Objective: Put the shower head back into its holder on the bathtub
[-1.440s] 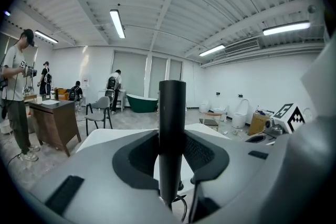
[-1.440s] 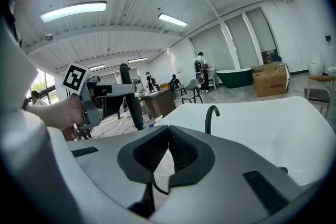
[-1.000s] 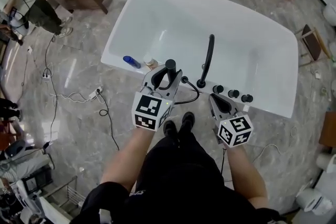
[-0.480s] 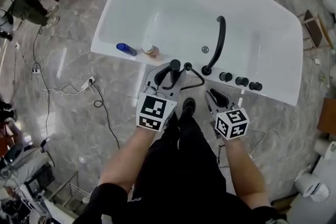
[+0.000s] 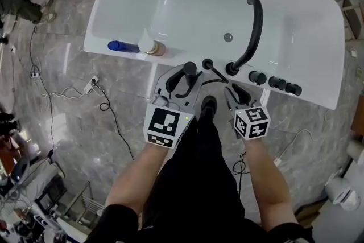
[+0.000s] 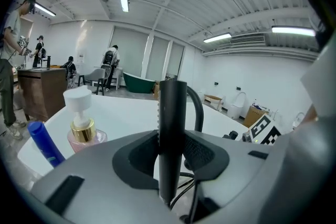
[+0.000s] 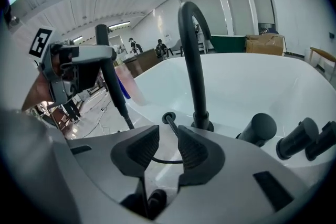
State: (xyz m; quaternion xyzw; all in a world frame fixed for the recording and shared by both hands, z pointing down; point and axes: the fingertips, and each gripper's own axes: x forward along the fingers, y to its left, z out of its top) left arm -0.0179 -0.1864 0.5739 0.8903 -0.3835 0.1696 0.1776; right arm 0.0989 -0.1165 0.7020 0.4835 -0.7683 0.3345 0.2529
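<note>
The black stick-shaped shower head stands upright between the jaws of my left gripper, which is shut on it. In the head view that gripper hovers at the near rim of the white bathtub, just left of the round black holder hole. A thin black hose runs from the hole toward the shower head. My right gripper is lower right of the hole. Its jaws are opening, and the hose end at the hole shows through the gap, untouched by the pads.
A curved black spout rises right of the hole, with three black knobs along the rim. A blue bottle and a pump soap bottle lie on the left rim. Cables trail over the marble floor.
Both grippers have come down toward the tub's near rim, the left one carrying the shower head with it. The right gripper's jaws have spread apart.
</note>
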